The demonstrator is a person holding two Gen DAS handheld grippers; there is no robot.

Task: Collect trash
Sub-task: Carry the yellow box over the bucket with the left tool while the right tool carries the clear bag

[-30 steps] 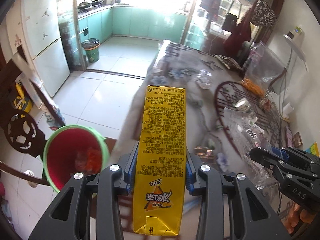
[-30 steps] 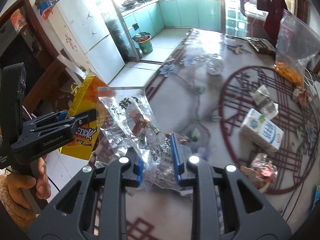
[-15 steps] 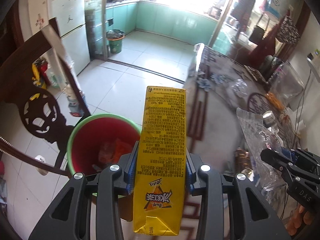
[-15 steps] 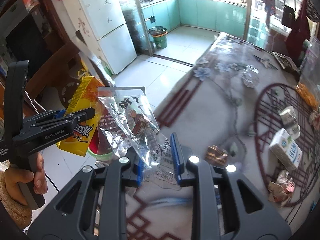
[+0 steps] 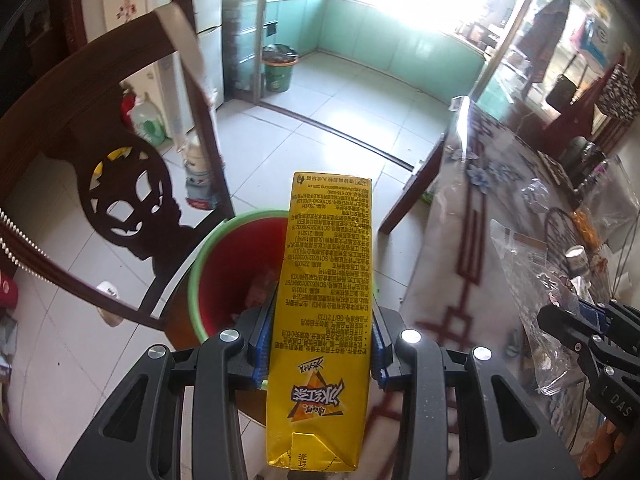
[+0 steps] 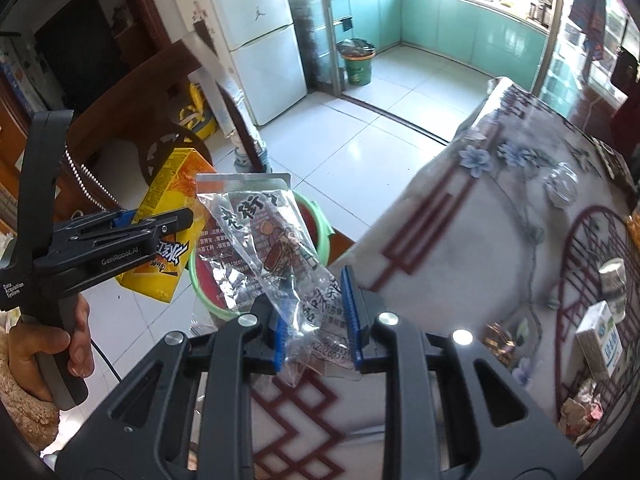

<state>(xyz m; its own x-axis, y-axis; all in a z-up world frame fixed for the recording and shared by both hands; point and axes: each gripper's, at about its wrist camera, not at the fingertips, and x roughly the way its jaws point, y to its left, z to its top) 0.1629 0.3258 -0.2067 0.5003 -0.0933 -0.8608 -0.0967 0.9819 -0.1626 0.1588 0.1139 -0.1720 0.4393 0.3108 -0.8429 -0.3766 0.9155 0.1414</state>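
Two grippers hold trash over a bin.

The left gripper has its jaws partly open, pinching a yellow drink carton above the red bin. The right gripper has narrow jaws squeezing a clear plastic wrapper by the surface edge.

Red bin, green rim: mouth open upward, trash low inside. Dark wooden chair: crowds the bin from 9 to 11 o'clock, just beside the rim. Table edge: closes the 3 o'clock side. Tiled floor: open toward 12 o'clock.
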